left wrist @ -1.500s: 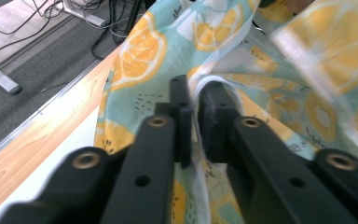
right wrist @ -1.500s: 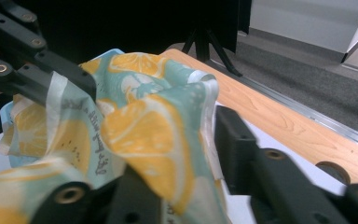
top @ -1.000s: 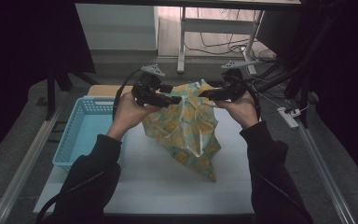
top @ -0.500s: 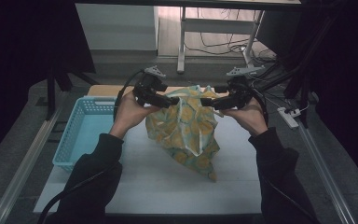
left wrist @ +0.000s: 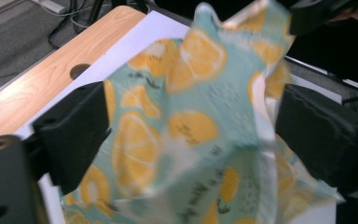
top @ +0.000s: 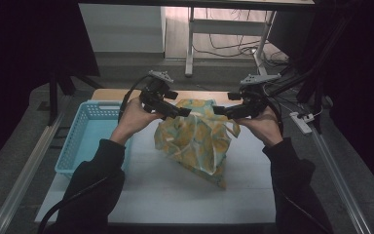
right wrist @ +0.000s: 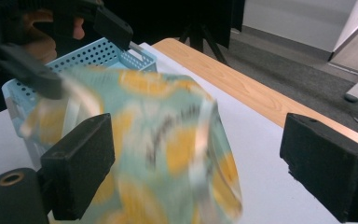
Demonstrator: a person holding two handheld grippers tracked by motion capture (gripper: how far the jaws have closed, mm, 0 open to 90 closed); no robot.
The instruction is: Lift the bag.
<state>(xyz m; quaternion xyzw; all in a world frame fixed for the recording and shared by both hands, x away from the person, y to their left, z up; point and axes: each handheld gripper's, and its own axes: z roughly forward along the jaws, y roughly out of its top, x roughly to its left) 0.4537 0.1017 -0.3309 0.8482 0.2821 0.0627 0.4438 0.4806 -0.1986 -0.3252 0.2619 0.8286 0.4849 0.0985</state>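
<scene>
High view places the crumpled teal cloth with orange-slice print on the white table top, its upper edge between the left gripper and the right gripper, with a light-blue perforated plastic basket beside it at the left. Left gripper view shows the jaws spread, having just been opening, with the cloth loose between them and its left edge at the left pad. Right gripper view shows the jaws spread, with the blurred cloth lying between them against the left pad and apart from the right pad.
</scene>
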